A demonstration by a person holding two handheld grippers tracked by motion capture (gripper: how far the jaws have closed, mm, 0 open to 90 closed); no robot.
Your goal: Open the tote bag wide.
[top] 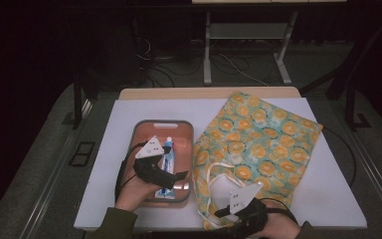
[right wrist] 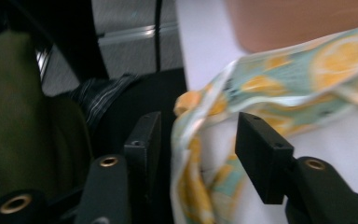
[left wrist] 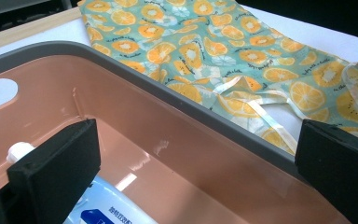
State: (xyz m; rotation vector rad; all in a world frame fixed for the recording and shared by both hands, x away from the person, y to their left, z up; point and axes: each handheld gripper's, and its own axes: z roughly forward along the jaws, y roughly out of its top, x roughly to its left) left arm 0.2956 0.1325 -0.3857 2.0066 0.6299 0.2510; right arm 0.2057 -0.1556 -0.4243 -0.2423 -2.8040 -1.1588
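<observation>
A pink tray with a grey rim [top: 144, 124] sits left of centre on the white board, and a blue-and-white tube [top: 168, 159] lies in it. My left gripper [top: 171, 180] hovers over the tray's near end. Its jaws stand wide open [left wrist: 196, 172], with the tube [left wrist: 102, 205] low beside the left jaw. A bag printed with orange slices [top: 258, 139] lies flat to the right, its pale handles [top: 219, 172] curled toward me. My right gripper [top: 218, 215] is at the bag's near left corner. Its jaws are apart [right wrist: 200, 144] with the bag's edge [right wrist: 191, 135] between them, unpinched.
The white board [top: 328, 199] ends just in front of the person's hands; a green sleeve [right wrist: 14, 116] is close to the right gripper. The tray's wall [left wrist: 168, 135] stands between the left gripper and the bag [left wrist: 205, 46]. Desk legs and cables [top: 229, 64] lie beyond the table.
</observation>
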